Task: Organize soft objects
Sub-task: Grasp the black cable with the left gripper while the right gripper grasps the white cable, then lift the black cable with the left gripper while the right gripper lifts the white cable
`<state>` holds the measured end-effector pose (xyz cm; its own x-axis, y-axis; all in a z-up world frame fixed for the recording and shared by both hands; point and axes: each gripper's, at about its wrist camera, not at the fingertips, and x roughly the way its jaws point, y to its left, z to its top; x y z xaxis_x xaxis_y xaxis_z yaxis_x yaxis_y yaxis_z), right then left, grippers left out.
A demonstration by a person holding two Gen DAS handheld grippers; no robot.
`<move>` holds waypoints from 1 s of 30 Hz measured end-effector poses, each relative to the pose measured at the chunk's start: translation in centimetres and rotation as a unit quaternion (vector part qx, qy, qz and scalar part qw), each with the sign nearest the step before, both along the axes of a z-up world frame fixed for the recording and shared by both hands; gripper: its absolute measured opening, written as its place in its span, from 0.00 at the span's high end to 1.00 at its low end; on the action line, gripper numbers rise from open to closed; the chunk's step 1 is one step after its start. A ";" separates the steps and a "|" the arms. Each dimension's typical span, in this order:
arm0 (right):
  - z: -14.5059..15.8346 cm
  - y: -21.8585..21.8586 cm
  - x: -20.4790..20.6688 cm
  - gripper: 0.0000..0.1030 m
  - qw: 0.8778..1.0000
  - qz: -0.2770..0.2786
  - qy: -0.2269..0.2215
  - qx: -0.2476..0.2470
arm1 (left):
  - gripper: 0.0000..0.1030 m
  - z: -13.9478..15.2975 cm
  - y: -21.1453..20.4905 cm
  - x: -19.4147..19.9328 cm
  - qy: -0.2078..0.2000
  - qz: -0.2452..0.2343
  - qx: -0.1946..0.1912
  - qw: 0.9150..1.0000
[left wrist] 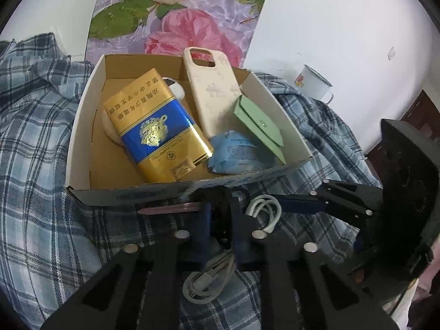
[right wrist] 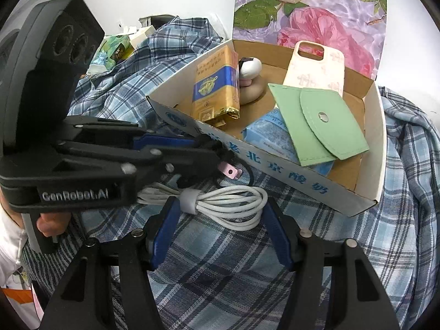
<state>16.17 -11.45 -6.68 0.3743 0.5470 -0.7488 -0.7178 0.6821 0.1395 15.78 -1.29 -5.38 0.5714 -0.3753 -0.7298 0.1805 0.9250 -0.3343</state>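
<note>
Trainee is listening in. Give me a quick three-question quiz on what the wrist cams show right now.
1. True or false: the white coiled cable lies inside the cardboard box.
2. The right gripper is: A) shut on the cable, B) open, with a finger on either side of the cable, C) reaching into the box.
3. Short answer: which item leans upright against the box's far wall?

Key: 1 false, it lies on the plaid cloth in front of the box. 2 B. 3 the phone case.
</note>
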 end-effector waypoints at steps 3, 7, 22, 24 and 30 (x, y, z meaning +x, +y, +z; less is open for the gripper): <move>0.1 -0.1 -0.1 0.40 1.000 0.000 -0.004 0.004 | 0.87 0.5 0.0 -0.5 -0.011 -0.006 0.001 1.000; 0.5 -0.4 -0.2 0.41 1.000 -0.002 -0.009 0.014 | 0.87 1.5 0.3 -1.1 -0.035 -0.003 -0.002 0.999; 3.2 -2.3 -1.1 0.41 0.995 -0.008 -0.062 0.077 | 0.88 5.3 3.2 -3.1 -0.117 0.026 -0.054 0.991; 3.7 -2.6 -1.3 0.41 0.993 -0.011 -0.077 0.086 | 0.88 5.8 3.6 -3.3 -0.128 0.034 -0.057 0.990; 5.6 -3.9 -2.1 0.41 0.984 -0.035 -0.132 0.118 | 0.88 7.0 4.1 -4.1 -0.158 0.046 -0.054 0.985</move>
<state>14.03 -15.33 -1.12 0.5815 0.6597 -0.4761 -0.7026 0.7022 0.1148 11.65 2.86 1.59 0.7987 -0.3771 -0.4688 0.2092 0.9047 -0.3713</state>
